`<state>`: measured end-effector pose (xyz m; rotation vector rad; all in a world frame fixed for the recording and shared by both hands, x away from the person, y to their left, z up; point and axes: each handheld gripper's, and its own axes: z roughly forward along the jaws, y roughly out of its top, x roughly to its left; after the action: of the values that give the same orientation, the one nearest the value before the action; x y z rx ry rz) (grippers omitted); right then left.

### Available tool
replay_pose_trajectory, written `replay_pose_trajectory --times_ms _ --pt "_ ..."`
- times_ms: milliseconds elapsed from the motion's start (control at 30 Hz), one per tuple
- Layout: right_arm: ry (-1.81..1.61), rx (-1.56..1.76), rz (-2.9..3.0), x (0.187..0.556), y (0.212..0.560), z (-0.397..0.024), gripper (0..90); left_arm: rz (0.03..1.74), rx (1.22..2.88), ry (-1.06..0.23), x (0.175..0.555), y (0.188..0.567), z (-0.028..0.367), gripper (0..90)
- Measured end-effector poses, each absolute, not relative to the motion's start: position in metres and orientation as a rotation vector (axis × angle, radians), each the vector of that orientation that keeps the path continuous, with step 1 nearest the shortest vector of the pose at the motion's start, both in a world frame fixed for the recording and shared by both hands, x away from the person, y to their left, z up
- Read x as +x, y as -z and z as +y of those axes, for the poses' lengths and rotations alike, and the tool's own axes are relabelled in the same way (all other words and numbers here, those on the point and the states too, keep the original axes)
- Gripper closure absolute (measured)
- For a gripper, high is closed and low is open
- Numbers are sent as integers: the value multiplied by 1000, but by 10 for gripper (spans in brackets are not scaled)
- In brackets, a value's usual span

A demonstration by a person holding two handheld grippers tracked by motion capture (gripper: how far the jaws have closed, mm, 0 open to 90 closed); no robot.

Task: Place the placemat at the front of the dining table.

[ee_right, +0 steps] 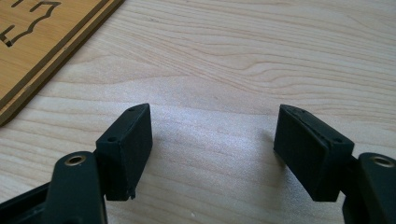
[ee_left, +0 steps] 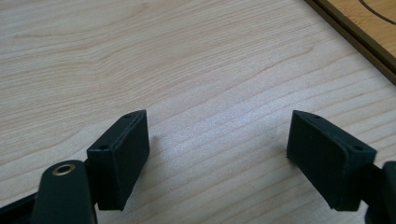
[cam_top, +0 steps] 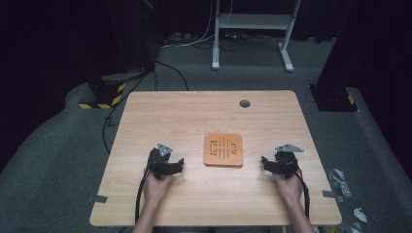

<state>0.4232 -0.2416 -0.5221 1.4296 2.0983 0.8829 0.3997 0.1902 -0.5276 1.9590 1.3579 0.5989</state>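
While both my hands rest low in the frame, left gripper (cam_top: pixel 178 165) and right gripper (cam_top: pixel 266 162) gape wide, holding nothing, flanking the orange board (cam_top: pixel 223 149) at center.

Looks like a lab / recording studio, not a home. Black curtains (cam_top: pixel 58 39) all round, grey carpet floor (cam_top: pixel 48 165). Lone wooden worktop (cam_top: pixel 194 116) w/ a cable grommet (cam_top: pixel 244 103). Hazard-striped yellow/black base (cam_top: pixel 104 94) at left, another dark stand base (cam_top: pixel 333 97) at right, white metal frame legs (cam_top: pixel 252 29) at the back, loose cables (cam_top: pixel 194 41) on the floor, tape bits on the worktop edge.
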Motion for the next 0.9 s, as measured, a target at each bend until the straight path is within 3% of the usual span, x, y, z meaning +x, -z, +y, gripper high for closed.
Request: replay_pose_trajectory --times_ms 500,900 --pt "-891 1450 2123 426 512 -230 200 1356 1959 -601 400 528 191 216" --pt "-916 1446 2142 439 506 -206 197 1356 1959 -601 400 528 191 217"
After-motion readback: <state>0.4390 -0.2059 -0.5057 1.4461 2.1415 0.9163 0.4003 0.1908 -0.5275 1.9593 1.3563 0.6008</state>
